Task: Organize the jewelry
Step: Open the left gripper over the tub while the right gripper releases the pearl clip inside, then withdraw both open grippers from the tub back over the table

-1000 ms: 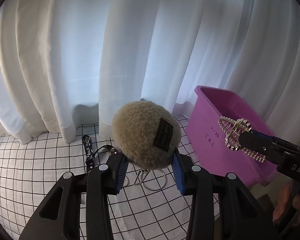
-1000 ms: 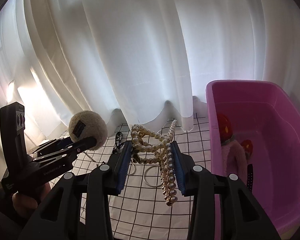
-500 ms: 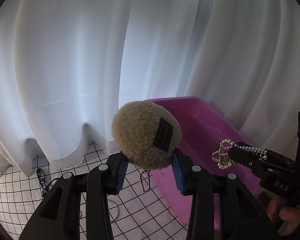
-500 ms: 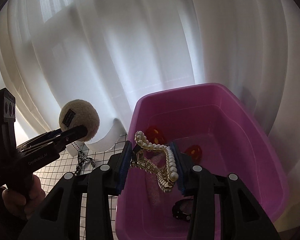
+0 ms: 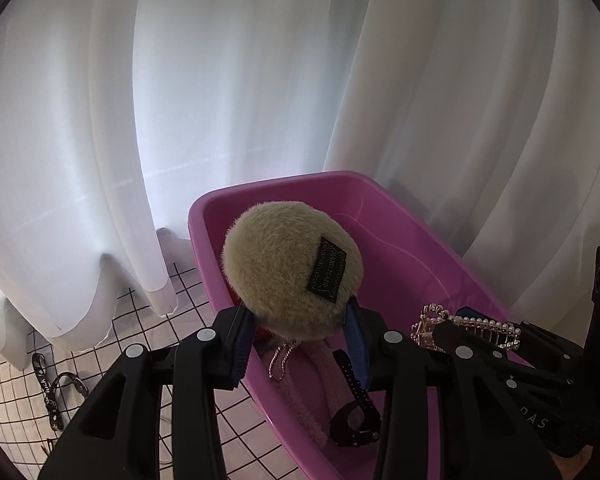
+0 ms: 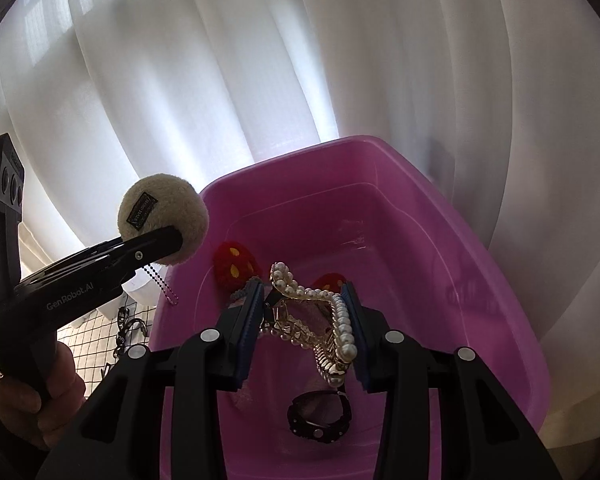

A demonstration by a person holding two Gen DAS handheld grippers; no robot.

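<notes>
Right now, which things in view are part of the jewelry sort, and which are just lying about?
In play:
- left gripper, shut on the fuzzy pom-pom keychain
- right gripper, shut on the pearl hair claw
- pink bin, below both
- already in the bin: black watch, red strawberry charms

Lying about:
- black lanyard strap on the grid cloth
- white curtain

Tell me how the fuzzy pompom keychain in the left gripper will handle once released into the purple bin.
The pompom looks fluffy, so probably light and a soft lander. Being round, it may roll against the bin wall. Its ball chain dangles limp, so it will likely trail.
</notes>
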